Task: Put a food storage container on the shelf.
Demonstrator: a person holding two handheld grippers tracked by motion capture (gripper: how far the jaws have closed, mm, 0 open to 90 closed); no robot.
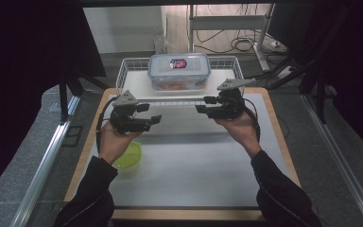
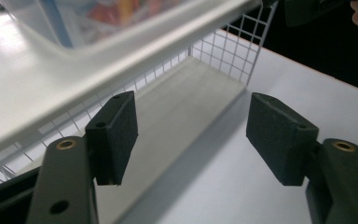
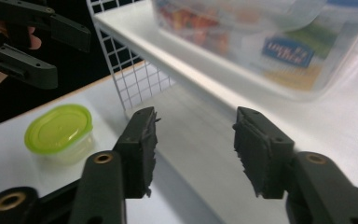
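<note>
A clear food box with a blue-rimmed lid stands on the white shelf of a wire basket at the far middle of the table. My left gripper hovers just in front of the basket's left part, my right gripper in front of its right part, their tips facing each other. In the left gripper view the jaws stand open and empty before the mesh and the box. In the right gripper view the jaws are open and empty too, below the box.
A small tub with a lime-green lid sits on the white mat under the left forearm, also seen as the tub at left. The wooden table edge frames the mat. Dark screens, metal rails and cables surround the table.
</note>
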